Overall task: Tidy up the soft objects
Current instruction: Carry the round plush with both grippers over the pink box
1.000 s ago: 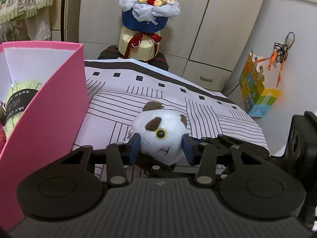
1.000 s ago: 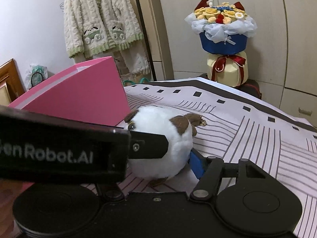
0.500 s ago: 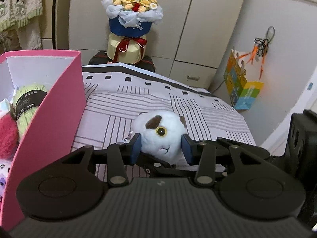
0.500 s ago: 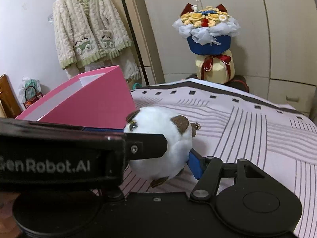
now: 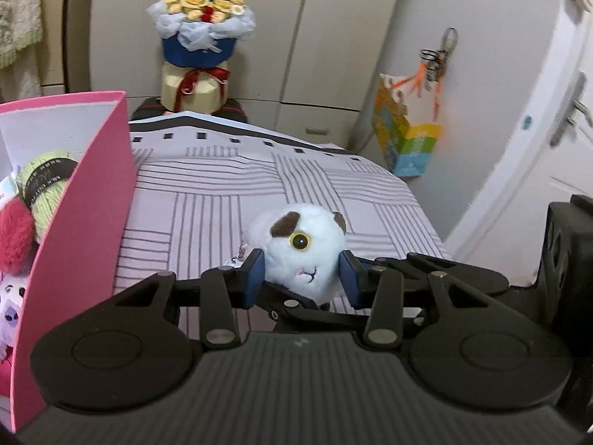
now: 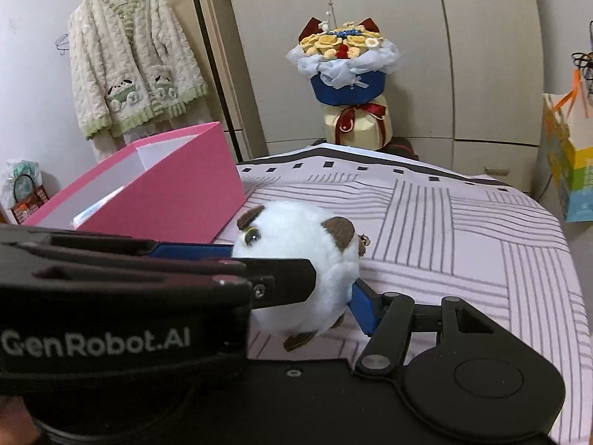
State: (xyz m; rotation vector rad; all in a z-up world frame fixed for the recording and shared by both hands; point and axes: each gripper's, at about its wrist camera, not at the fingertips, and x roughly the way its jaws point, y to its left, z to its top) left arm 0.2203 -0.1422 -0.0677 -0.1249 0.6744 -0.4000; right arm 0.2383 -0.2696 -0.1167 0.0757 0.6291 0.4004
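Both grippers [image 5: 301, 273] [image 6: 333, 289] still clamped on plush toy [image 5: 302, 248], carried nearer pink box [image 5: 74, 200]

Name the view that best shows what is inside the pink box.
Left wrist view: it looks into the pink box, showing green yarn, a red fluffy ball and a white plush. The right wrist view shows only its outer wall and white lining.

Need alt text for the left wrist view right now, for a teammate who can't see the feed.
The left gripper clamps a white plush toy with brown patches between its blue pads, above a striped cloth. A pink box at left holds green yarn and other soft items.
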